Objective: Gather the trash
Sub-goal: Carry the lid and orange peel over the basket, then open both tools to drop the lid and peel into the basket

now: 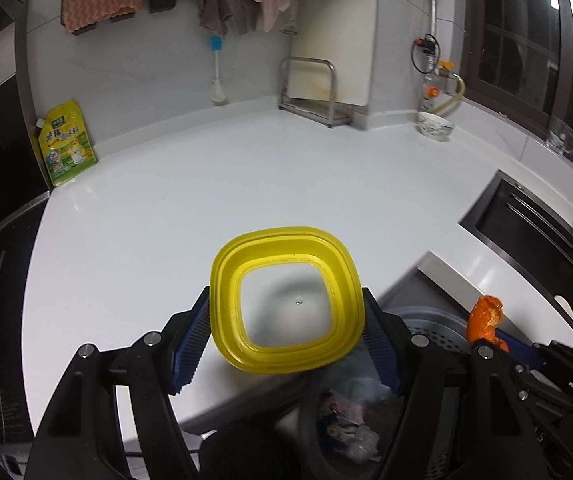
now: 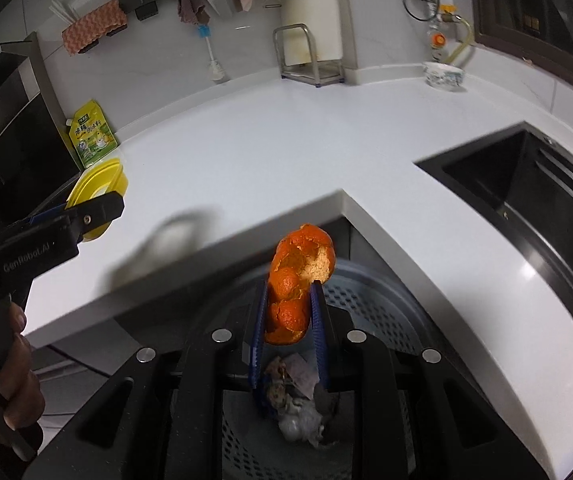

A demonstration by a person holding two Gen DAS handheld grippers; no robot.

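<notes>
My left gripper is shut on a yellow square plastic container, held tilted with its clear bottom facing me, over the counter's front edge. It also shows at the left of the right wrist view. My right gripper is shut on an orange peel and holds it above a grey perforated trash bin that holds crumpled wrappers and paper. In the left wrist view the peel shows at the right above the bin.
A white counter wraps around the bin's recess. A black sink lies to the right. A green-yellow pouch, a metal rack with a cutting board and a patterned bowl stand along the back wall.
</notes>
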